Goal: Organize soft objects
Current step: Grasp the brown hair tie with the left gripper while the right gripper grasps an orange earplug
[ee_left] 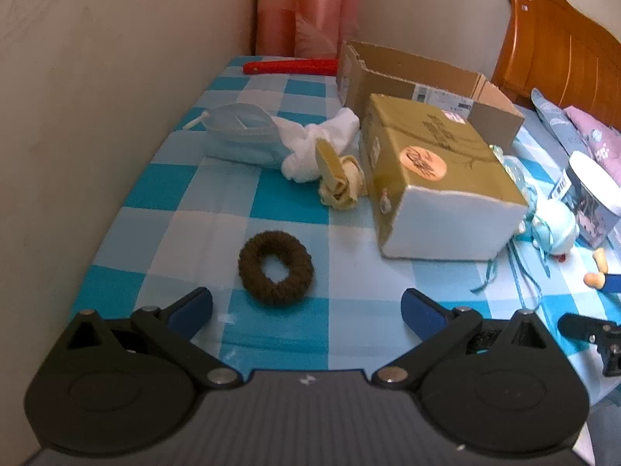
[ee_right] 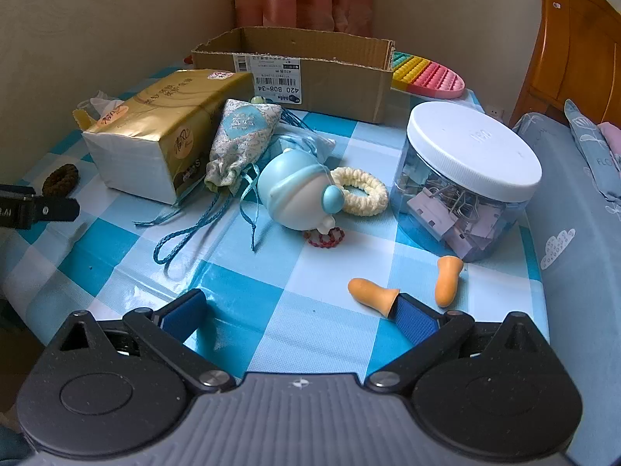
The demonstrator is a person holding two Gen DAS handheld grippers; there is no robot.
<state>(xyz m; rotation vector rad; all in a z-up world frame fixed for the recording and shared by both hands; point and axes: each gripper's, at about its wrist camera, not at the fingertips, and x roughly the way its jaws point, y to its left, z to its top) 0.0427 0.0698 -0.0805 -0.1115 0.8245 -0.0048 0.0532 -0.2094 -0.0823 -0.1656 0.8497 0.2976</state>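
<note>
Brown knitted scrunchie lies near the table's left edge, just ahead of the spread-wide left gripper; the right gripper, equally released, could nudge an orange earplug beside its fingertip.

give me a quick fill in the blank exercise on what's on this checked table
1. The brown knitted hair ring lies just ahead of the open ____ gripper.
2. The clear plastic jar of binder clips has a ____ lid.
3. Two orange foam earplugs lie near the right gripper, whose jaws are ____.
4. The brown cardboard box stands ____ the gold tissue pack.

Missing words: left; white; open; behind
</note>
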